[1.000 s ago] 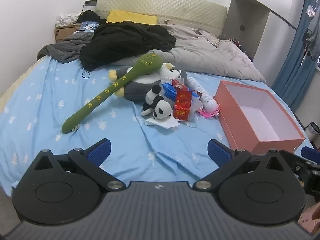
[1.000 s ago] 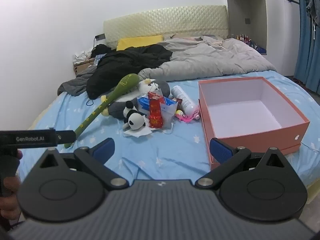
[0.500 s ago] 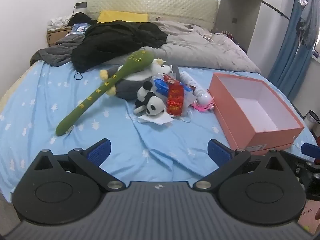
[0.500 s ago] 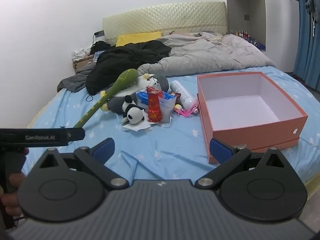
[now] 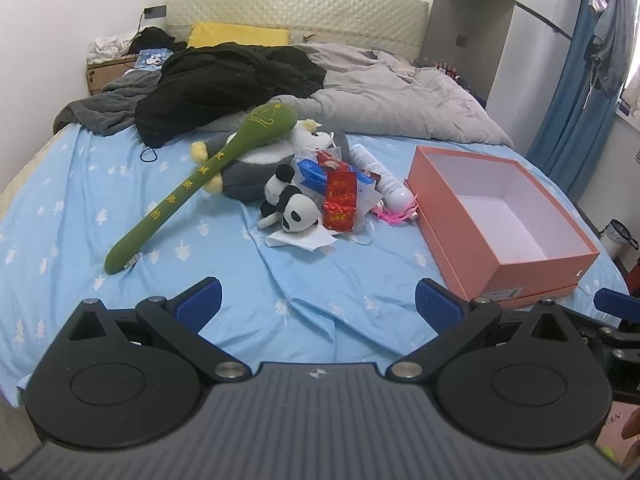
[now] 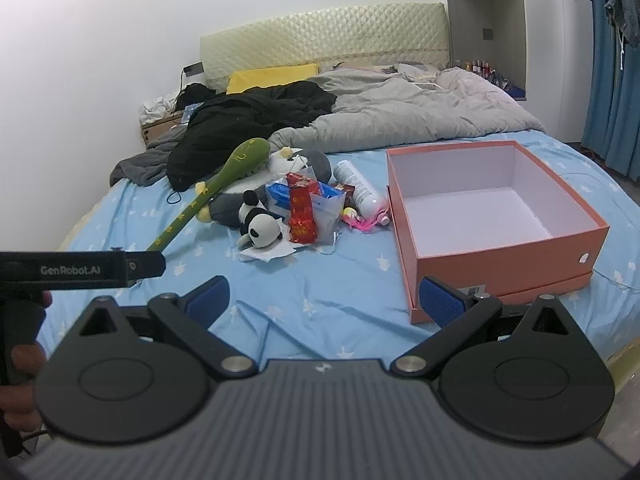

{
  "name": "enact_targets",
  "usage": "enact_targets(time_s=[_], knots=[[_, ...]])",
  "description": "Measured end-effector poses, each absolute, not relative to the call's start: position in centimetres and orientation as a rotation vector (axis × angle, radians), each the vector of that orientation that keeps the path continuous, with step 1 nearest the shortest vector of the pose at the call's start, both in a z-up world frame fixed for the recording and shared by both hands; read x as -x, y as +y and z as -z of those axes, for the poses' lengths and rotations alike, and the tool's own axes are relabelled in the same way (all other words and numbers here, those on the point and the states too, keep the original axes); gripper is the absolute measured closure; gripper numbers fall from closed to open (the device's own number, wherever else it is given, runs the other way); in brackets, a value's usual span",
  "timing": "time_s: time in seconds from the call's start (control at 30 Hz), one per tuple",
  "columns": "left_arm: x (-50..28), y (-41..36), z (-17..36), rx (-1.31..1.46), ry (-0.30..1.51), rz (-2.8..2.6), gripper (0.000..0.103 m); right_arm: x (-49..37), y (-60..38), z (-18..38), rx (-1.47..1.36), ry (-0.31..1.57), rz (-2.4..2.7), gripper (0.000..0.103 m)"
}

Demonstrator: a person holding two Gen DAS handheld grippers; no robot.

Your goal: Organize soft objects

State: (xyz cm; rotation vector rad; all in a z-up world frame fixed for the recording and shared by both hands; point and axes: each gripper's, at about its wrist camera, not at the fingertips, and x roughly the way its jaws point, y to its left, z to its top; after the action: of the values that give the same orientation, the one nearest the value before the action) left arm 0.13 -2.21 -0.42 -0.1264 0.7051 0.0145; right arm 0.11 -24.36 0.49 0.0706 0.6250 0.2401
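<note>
A heap of things lies mid-bed: a long green plush stick [image 5: 192, 188] [image 6: 212, 188], a small panda plush [image 5: 294, 210] [image 6: 260, 226], a grey plush [image 5: 248, 176] under them, a red packet [image 5: 340, 200] [image 6: 302, 212], a blue-and-white pack [image 5: 316, 172] and a white bottle [image 5: 386, 184] [image 6: 360, 192]. An open orange box [image 5: 532, 276] [image 6: 500, 264] with nothing in it sits to their right. My left gripper [image 5: 318, 306] and right gripper [image 6: 324, 300] both hang open over the bed's near edge, well short of the heap, holding nothing.
Black clothing [image 5: 228, 84], a grey blanket [image 5: 400, 104] and a yellow pillow [image 5: 240, 36] cover the bed's far half. The blue sheet [image 5: 80, 208] is bare at left. Blue curtains [image 5: 576, 112] hang at right. The left gripper's body [image 6: 80, 270] and a hand show in the right wrist view.
Both grippers drew back and rose slightly, so the heap and box sit a little farther and lower in view. Neither gripper's opening changed; nothing on the bed moved.
</note>
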Motion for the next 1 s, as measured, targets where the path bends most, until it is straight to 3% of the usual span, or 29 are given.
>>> enact_targets(time_s=[1.0], knots=[[0.6, -1.2, 1.1, 0.119, 0.697, -0.043, 0.000, -0.8, -22.9, 0.7, -0.058, 0.636, -0.256, 0.000]])
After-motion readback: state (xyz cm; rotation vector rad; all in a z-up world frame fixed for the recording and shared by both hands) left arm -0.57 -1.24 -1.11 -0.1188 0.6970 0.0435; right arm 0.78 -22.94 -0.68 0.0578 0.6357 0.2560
